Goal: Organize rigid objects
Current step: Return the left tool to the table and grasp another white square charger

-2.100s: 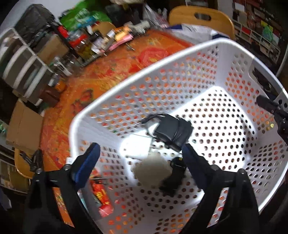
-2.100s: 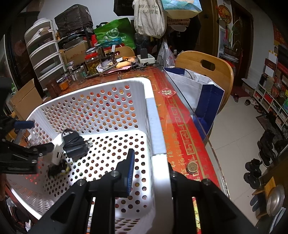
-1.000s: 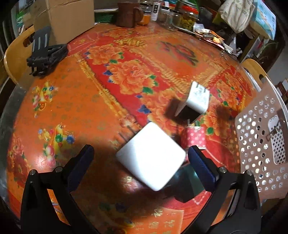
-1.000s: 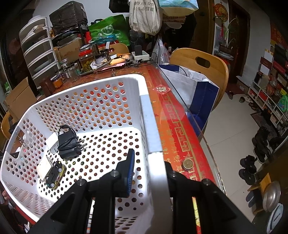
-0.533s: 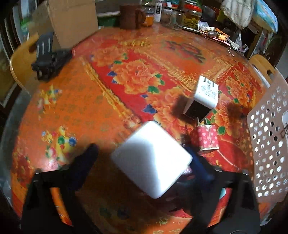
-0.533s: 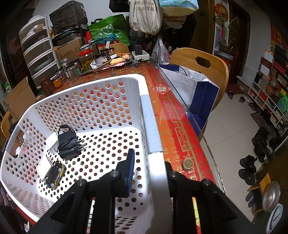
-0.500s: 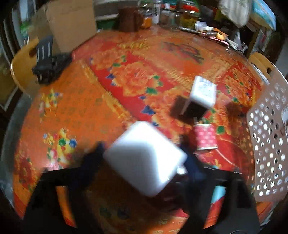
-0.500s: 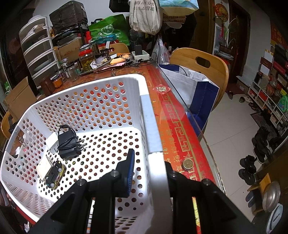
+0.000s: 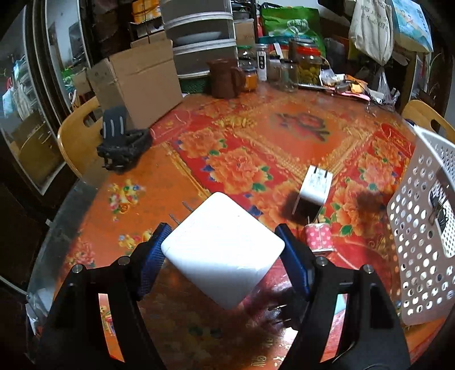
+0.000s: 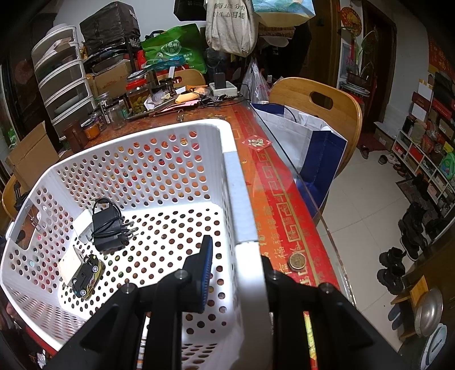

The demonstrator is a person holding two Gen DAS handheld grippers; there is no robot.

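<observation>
The left hand-held gripper [image 9: 223,253] clenches a large white power adapter [image 9: 223,252] between its blue pads, corner-on and lifted clear of the desk [image 9: 256,133], a grip that looks meant to carry the block across to the white perforated basket [image 9: 426,242] standing just to its right. Its metal prongs point down, mirrored in the glass top. Beyond it, a smaller white plug-in charger [image 9: 314,186] stands on end with its prongs up, and a little pink polka-dot box [image 9: 318,239] sits just beside it; both wait on the desk, apparently next in line.

The right hand-held gripper [image 10: 236,273] is shut on the basket's near rim [image 10: 247,273], one pad inside the wall and one outside, seemingly to steady the basket while items go in. Already lying on the basket floor are a black adapter [image 10: 108,227] with its cord wound round it, a flat white piece under it, and a small toy car [image 10: 86,273] resting on a pale card.

Readable writing is scarce: a red diamond sticker [image 10: 257,143] on the desk edge bears the character 福, gold characters run along the red border of the cloth, and a hanging canvas bag [image 10: 230,25] carries printed Chinese characters too distorted to make out fully. The charger's label is too small to read.
</observation>
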